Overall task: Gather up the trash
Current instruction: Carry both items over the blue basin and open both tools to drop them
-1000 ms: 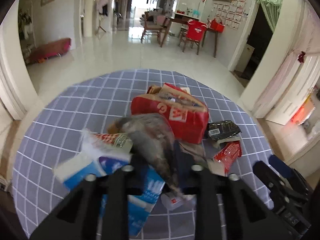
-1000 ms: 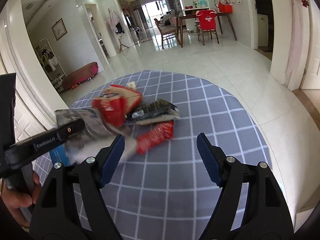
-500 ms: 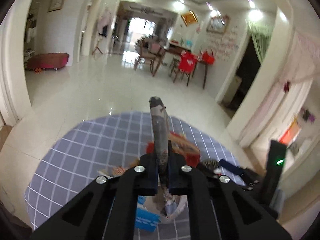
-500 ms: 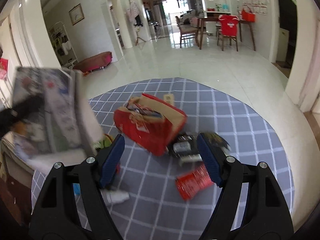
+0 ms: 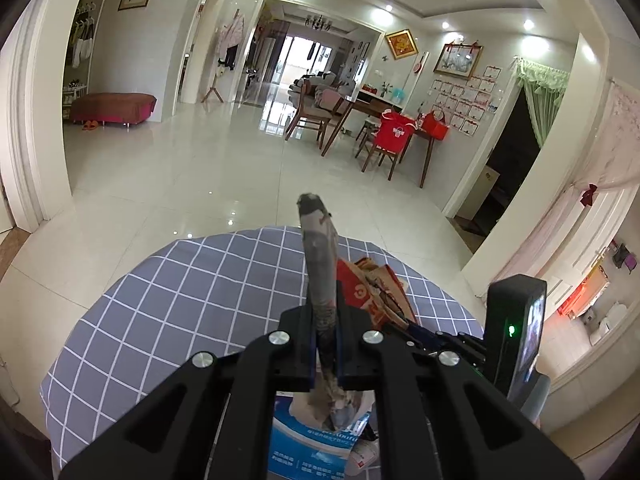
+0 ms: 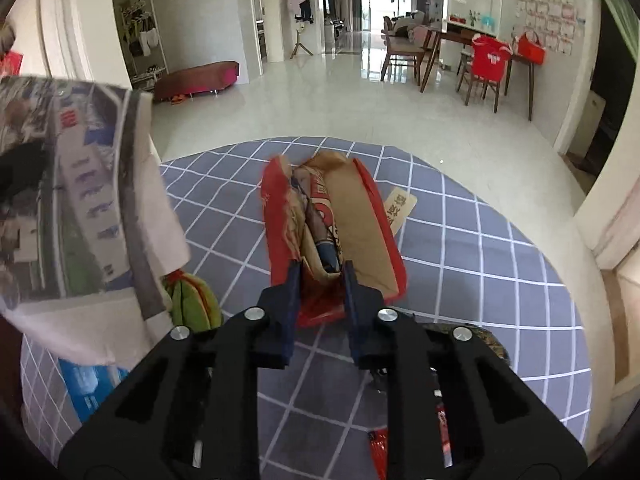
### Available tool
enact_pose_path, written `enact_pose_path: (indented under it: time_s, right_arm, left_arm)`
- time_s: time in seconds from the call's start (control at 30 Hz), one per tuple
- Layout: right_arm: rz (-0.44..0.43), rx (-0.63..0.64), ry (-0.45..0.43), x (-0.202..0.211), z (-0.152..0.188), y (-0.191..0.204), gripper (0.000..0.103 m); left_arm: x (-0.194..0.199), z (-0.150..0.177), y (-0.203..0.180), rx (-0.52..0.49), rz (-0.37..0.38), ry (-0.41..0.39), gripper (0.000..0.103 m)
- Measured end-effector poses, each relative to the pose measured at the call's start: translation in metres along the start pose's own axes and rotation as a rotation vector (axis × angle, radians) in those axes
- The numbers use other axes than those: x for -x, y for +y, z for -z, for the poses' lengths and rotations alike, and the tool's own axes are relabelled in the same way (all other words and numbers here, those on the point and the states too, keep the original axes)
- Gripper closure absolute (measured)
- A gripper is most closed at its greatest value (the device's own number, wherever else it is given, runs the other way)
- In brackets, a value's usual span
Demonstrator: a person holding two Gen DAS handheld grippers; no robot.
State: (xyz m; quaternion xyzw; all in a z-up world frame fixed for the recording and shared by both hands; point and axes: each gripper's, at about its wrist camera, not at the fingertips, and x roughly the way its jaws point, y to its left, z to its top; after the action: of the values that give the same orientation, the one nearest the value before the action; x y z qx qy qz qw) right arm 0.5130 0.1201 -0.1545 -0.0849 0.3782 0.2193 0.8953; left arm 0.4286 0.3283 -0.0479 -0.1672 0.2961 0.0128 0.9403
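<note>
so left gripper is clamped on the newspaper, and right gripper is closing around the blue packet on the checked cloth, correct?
Not the blue packet. In the right wrist view the right gripper brackets the near end of the red paper bag on the checked cloth. The left gripper is indeed clamped on the newspaper.

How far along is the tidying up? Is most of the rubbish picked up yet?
Hardly begun; nothing looks put away. In hand: the left gripper is clamped on a folded newspaper held above the table, and the right gripper is closing around the red paper bag. Left on the checked cloth: a blue packet, a red wrapper, a green item.
</note>
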Motion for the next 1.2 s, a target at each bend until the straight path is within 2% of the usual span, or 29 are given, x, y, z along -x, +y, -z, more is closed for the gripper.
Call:
enact_pose_path:
  time_s: [0.17, 0.37, 0.53, 0.67, 0.8, 1.0, 1.13, 1.2]
  right_arm:
    - [-0.022, -0.020, -0.079, 0.035, 0.009, -0.003, 0.086]
    - [-0.034, -0.075, -0.179, 0.108, 0.018, -0.018, 0.086]
    - [-0.035, -0.160, -0.267, 0.184, 0.045, -0.053, 0.086]
    - [0.002, -0.217, -0.305, 0.233, 0.081, -0.088, 0.085]
    - [0.065, -0.290, -0.316, 0.271, 0.136, -0.132, 0.085]
    - [0.235, -0.457, -0.299, 0.310, 0.238, -0.210, 0.085]
    - [0.344, -0.590, -0.261, 0.320, 0.305, -0.258, 0.085]
    - [0.375, -0.646, -0.247, 0.321, 0.327, -0.274, 0.085]
  left_arm:
    - [0.009, -0.001, -0.010, -0.005, 0.002, -0.013, 0.097]
    - [0.040, 0.003, -0.040, -0.038, 0.042, -0.053, 0.097]
    - [0.074, 0.014, -0.095, -0.094, 0.107, -0.088, 0.097]
    - [0.083, 0.034, -0.144, -0.159, 0.166, -0.074, 0.097]
    - [0.077, 0.073, -0.217, -0.257, 0.253, -0.005, 0.097]
    - [0.039, 0.154, -0.328, -0.404, 0.372, 0.158, 0.096]
    - [0.004, 0.212, -0.380, -0.488, 0.397, 0.263, 0.096]
    - [-0.017, 0.241, -0.404, -0.526, 0.411, 0.326, 0.096]
